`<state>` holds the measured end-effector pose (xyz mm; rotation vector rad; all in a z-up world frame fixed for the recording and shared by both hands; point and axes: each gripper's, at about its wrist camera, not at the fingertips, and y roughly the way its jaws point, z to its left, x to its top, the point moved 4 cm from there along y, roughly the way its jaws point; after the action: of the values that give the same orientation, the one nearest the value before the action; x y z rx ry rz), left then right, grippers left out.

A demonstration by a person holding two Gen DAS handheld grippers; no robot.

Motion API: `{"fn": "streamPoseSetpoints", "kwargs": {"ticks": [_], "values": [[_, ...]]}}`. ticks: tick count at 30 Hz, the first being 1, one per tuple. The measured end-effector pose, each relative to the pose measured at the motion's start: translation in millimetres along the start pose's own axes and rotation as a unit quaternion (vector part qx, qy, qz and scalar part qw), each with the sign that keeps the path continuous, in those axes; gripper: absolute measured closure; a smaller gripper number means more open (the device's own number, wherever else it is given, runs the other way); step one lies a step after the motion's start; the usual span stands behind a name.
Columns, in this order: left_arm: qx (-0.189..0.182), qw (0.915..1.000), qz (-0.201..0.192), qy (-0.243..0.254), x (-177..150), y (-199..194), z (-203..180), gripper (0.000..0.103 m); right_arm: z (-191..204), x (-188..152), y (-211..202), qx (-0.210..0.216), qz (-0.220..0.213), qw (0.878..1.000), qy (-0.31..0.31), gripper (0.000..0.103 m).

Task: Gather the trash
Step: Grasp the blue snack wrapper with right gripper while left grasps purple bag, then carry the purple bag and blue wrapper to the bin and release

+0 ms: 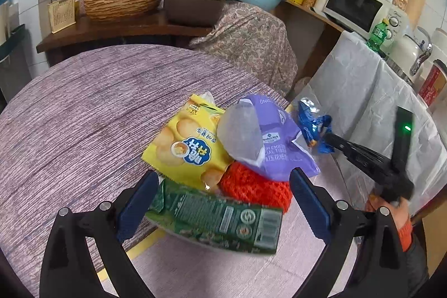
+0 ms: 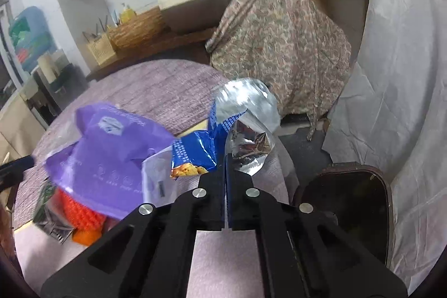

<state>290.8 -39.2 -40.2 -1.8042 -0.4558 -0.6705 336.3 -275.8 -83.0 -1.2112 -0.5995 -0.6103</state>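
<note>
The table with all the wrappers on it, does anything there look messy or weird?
Yes. Empty wrappers lie heaped near the table's edge: a yellow chip bag, a purple bag, a red net and a green packet. The right gripper pinches a torn, crumpled blue wrapper.

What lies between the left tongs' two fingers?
In the left wrist view, the green wrapper lies between the open left tongs' fingers.

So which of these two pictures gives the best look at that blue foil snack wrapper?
The right wrist view: the blue foil wrapper fills the centre, pinched in the right gripper, its silver lining showing. The left wrist view shows it small, off at the table's edge beside the purple bag.
</note>
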Motion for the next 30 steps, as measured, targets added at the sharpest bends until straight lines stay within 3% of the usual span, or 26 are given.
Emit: {"fn": "streamPoseSetpoints", "kwargs": {"ticks": [7, 10, 14, 16, 17, 24, 30], "values": [[-0.016, 0.9986, 0.050, -0.011, 22, 40, -6, 0.010, 11, -10, -40, 0.012, -0.028, 0.999, -0.031, 0.102], [-0.040, 0.9975, 0.056, -0.019, 26, 49, -11, 0.013, 10, -16, -52, 0.012, -0.035, 0.999, -0.038, 0.102], [-0.033, 0.9969, 0.069, -0.020, 24, 59, -14, 0.042, 8, -23, -61, 0.014, -0.040, 0.998, -0.036, 0.102], [-0.038, 0.9961, 0.074, -0.030, 22, 61, -14, 0.065, 8, -27, -64, 0.017, -0.039, 0.998, -0.034, 0.102], [-0.039, 0.9960, 0.073, -0.034, 21, 61, -13, 0.071, 7, -28, -65, 0.019, -0.040, 0.999, -0.032, 0.102], [-0.044, 0.9976, 0.039, -0.035, 22, 41, -16, 0.085, 6, -37, -74, 0.033, -0.052, 0.998, -0.022, 0.102], [-0.048, 0.9985, -0.012, -0.024, 21, 8, -33, 0.086, 1, -47, -95, 0.041, -0.072, 0.996, -0.013, 0.102]]}}
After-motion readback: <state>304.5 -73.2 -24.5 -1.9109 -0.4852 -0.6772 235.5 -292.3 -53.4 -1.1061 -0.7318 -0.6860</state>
